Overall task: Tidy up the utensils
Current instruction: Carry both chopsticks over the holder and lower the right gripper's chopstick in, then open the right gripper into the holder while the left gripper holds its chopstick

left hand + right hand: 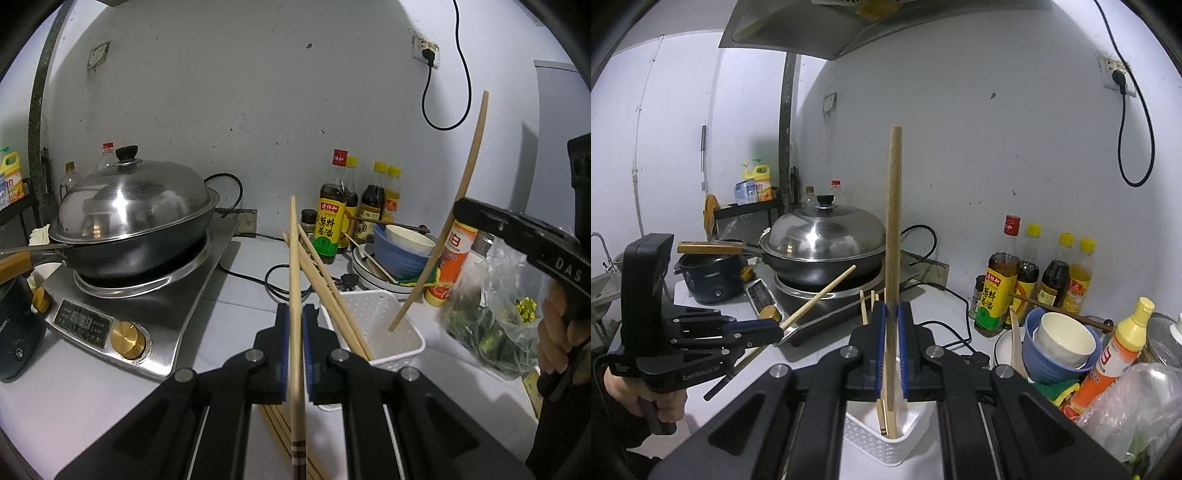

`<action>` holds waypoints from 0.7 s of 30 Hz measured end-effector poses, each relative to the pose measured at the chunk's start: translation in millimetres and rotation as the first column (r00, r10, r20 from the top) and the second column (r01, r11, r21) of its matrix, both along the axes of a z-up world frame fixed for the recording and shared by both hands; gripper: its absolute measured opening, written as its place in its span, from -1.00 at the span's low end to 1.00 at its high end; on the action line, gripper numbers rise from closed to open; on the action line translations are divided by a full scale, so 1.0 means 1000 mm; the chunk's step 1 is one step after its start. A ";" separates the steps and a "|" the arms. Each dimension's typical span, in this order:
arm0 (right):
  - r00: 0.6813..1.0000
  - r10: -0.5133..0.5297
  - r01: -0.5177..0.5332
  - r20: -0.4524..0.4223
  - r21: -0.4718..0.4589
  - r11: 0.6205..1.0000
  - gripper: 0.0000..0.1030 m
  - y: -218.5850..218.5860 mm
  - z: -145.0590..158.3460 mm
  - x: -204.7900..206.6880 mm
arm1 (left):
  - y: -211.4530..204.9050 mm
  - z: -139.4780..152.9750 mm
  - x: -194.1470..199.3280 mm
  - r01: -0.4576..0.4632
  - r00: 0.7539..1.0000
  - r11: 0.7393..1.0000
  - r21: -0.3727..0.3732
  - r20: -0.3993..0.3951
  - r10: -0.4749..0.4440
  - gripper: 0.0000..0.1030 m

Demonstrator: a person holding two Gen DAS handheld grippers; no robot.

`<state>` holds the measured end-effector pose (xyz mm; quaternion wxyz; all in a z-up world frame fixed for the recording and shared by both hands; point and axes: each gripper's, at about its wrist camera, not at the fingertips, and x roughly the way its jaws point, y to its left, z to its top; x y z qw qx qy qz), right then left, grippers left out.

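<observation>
Your left gripper (294,325) is clenched on 1 pale chopstick (294,280), which runs upright between its blue pads and out past both ends. Just right of that gripper and slightly beyond it sits the white perforated basket (402,332), with several loose chopsticks (332,291) leaning out of it toward the far left.

Your right gripper (892,325) is clamped on 1 long wooden chopstick (894,221), held near vertical; its lower end hangs inside the basket (886,439) directly beneath the jaws, beside 2 other sticks. Whether that end touches the bottom cannot be told.

Beyond and left of both grippers stands the lidded wok (133,221) on the induction cooker (147,295). Sauce bottles (332,218) and stacked bowls (404,243) stand beyond the basket, right of the left gripper.
</observation>
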<state>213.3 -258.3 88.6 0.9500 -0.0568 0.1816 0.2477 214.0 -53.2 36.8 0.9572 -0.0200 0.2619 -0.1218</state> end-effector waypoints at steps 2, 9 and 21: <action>1.000 0.001 -0.001 -0.010 -0.005 1.000 -0.88 0.001 -0.003 0.004 | 0.001 -0.001 0.002 -0.001 1.000 1.000 -0.002 -0.002 0.001 -0.88; 0.996 -0.008 0.005 -0.085 -0.031 0.999 -0.88 0.004 -0.025 0.015 | -0.002 -0.008 0.006 0.003 1.000 1.000 -0.011 -0.015 -0.003 -0.88; 0.984 -0.016 0.007 -0.176 -0.049 0.999 -0.85 0.017 -0.054 0.040 | 0.003 -0.012 0.009 -0.007 1.000 1.000 -0.024 -0.020 0.006 -0.88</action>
